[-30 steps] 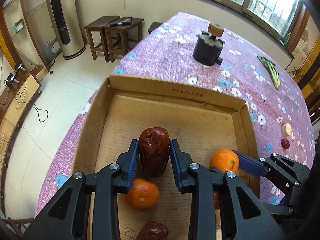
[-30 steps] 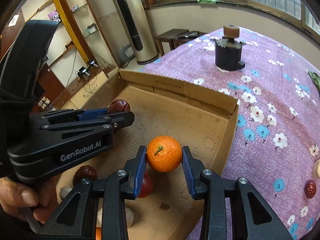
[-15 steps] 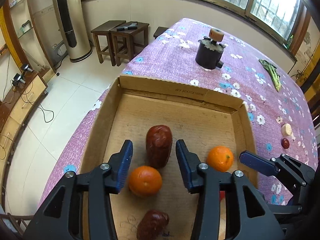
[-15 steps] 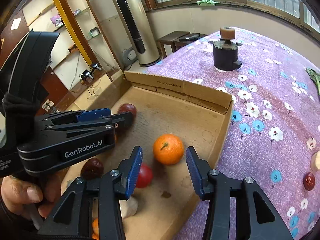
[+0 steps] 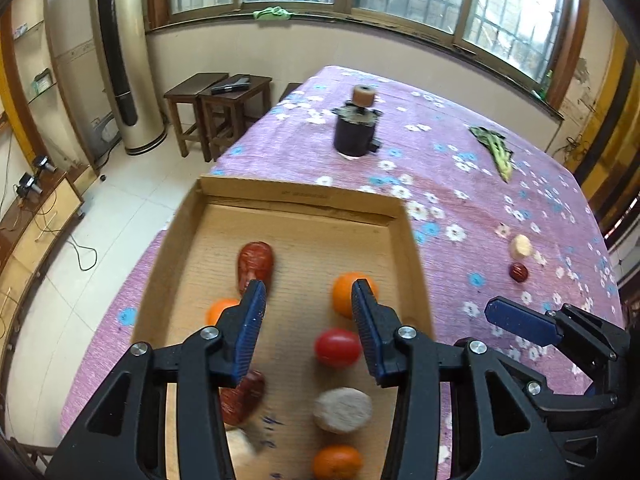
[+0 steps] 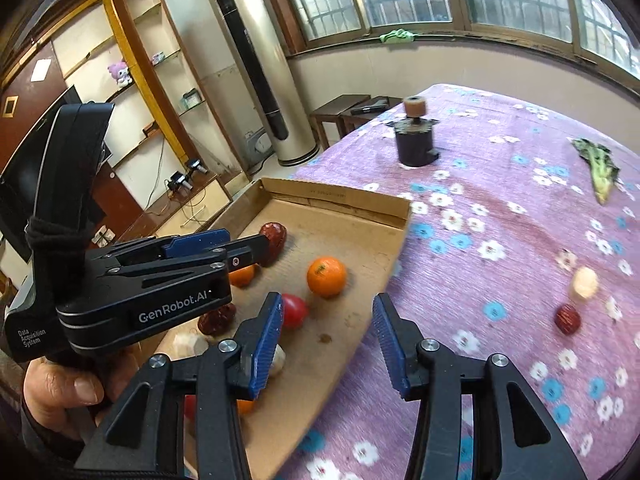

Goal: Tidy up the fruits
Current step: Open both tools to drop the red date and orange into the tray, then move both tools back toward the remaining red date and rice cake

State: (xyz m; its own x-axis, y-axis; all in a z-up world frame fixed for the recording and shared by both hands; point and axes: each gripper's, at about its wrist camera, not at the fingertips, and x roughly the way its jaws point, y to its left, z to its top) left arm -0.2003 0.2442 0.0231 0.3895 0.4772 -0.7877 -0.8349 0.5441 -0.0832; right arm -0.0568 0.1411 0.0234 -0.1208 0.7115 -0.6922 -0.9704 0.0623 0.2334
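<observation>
Over the cardboard tray (image 5: 412, 240) on the purple flowered tablecloth (image 5: 460, 152), both grippers hang with nothing in them. Left gripper (image 5: 308, 320) has its jaws parted a fair bit, empty gap over the tray floor. Right gripper (image 6: 326, 340) is the same deal, parted and empty above the tray's right edge. Inside the tray: a big red date (image 5: 256, 260), an orange (image 6: 326, 276), a red tomato (image 5: 336, 347) and more. Two small fruits (image 6: 576, 300) sit out on the cloth.
</observation>
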